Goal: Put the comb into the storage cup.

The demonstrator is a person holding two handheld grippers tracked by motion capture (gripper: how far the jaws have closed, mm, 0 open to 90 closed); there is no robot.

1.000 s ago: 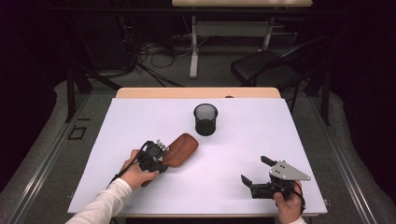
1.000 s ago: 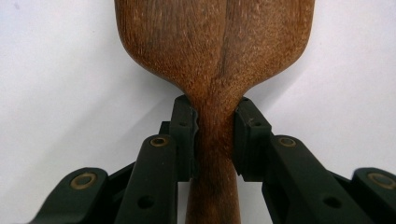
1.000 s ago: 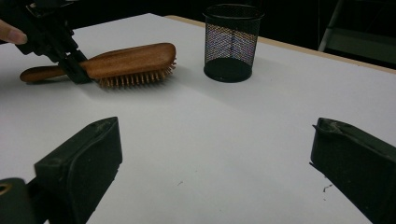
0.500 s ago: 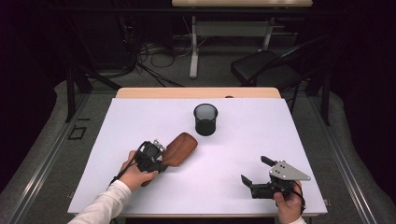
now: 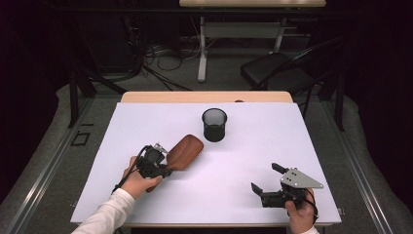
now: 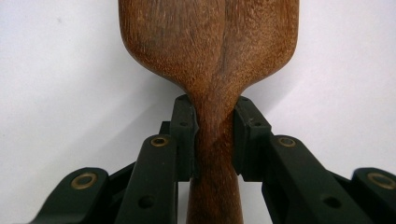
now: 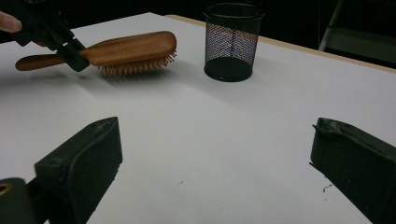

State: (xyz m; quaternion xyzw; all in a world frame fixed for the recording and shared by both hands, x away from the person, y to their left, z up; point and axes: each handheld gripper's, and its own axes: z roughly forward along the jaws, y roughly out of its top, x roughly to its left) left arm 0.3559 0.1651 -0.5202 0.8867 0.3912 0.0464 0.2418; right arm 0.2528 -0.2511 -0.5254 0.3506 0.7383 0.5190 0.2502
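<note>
Right now your left claw (image 5: 168, 170) is clamped on the narrow neck of the wooden hairbrush (image 5: 184, 152), holding it bristles-down just above the desk (image 5: 311, 131) near the left edge, while your right claw (image 5: 261, 184) rests wide apart by the near right corner.

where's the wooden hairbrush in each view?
High view: hairbrush left of centre, head towards the mesh cup.
Left gripper view: centre, neck clamped between the jaws.
Right gripper view: upper left, bristles down.
Shared landmark: left gripper on the handle.
</note>
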